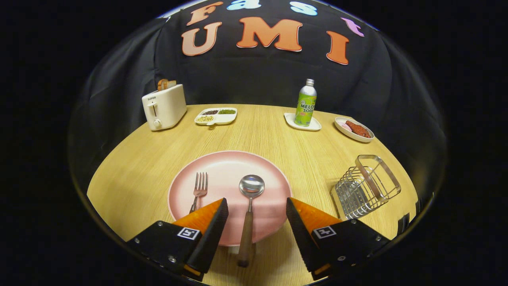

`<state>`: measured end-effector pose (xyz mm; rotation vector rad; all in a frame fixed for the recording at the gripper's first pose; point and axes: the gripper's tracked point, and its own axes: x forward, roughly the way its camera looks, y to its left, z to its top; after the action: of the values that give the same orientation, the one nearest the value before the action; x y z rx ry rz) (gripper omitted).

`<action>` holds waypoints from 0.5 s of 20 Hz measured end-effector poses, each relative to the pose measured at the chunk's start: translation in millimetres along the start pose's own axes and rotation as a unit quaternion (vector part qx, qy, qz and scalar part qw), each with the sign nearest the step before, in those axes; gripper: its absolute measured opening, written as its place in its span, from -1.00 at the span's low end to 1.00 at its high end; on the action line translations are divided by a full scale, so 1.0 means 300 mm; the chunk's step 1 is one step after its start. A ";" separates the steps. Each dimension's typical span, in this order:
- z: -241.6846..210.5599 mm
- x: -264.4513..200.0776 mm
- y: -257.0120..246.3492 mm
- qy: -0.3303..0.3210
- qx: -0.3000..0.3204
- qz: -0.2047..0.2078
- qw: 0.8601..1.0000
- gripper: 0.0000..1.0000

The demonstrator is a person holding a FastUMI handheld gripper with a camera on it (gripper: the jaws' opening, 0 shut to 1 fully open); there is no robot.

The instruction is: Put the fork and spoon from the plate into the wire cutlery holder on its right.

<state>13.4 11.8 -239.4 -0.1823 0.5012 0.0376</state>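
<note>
A pink plate [222, 167] lies on the wooden table just ahead of my fingers. On it rest a metal fork [199, 188] and a spoon [249, 206] with a brown wooden handle that sticks out over the plate's near rim. My gripper [257, 204] is open, and the spoon's handle runs between the two fingers without touching either. The fork's handle passes behind my left finger [208, 222]. To the right of the plate stands the wire cutlery holder [367, 186], empty.
At the back of the round table [135, 178] stand a white toaster [164, 106] holding bread, a divided snack tray [216, 116], a green soda bottle [306, 103] on a small white dish, and an oval dish [354, 129] with food.
</note>
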 end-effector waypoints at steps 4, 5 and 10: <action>-0.035 0.020 0.008 0.022 -0.001 0.003 1.000 0.42; -0.043 0.024 0.010 0.026 -0.002 0.003 1.000 0.35; -0.059 0.043 0.024 0.037 -0.007 0.007 0.999 -0.25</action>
<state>15.9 15.5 -261.9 -0.1949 0.5761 0.0485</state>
